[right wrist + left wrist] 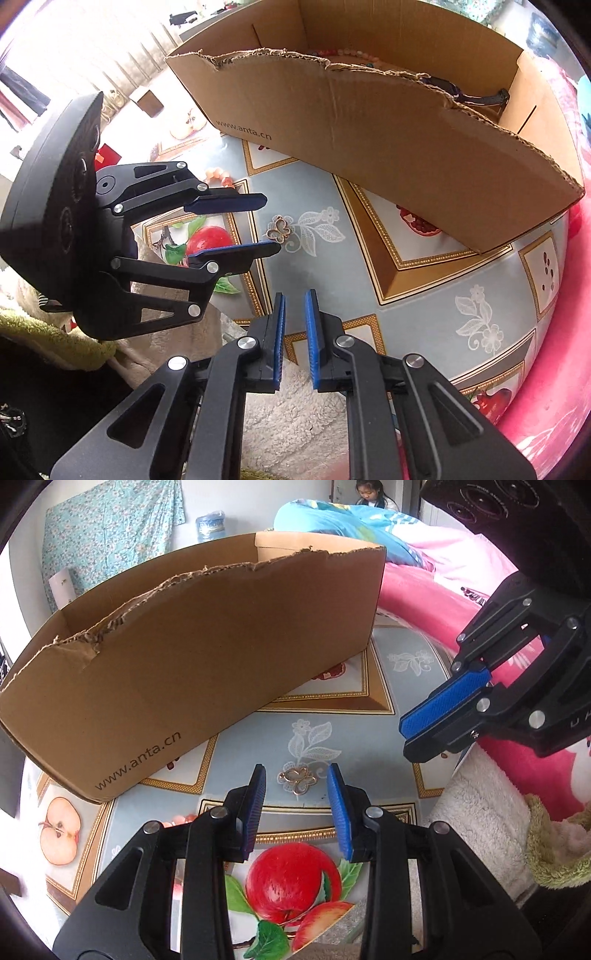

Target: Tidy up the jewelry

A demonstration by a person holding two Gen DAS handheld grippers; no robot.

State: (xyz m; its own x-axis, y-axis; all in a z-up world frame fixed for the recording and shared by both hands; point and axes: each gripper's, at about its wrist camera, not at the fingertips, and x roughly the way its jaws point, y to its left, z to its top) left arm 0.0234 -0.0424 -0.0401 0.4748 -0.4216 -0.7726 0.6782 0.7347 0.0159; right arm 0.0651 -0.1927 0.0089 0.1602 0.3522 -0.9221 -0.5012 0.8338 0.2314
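A small gold butterfly brooch (297, 780) (280, 228) lies flat on the fruit-print tablecloth (255, 734) (388, 280). My left gripper (296, 771) (272, 224) hangs open just above it, one blue pad on each side, not touching it. My right gripper (295, 295) (406, 734) sits off to the right of the brooch, its pads a narrow gap apart with nothing between them. Behind the brooch stands a torn cardboard box (207, 646) (369, 129). The right wrist view shows a bead necklace (343, 52) and a dark item (465, 95) inside it.
A pink bead bracelet (218, 178) lies on the cloth behind the left gripper. A white fluffy towel (484, 812) (295, 417) hangs at the table's near edge. Pink bedding (424, 598) borders the table. A person (369, 494) sits far back.
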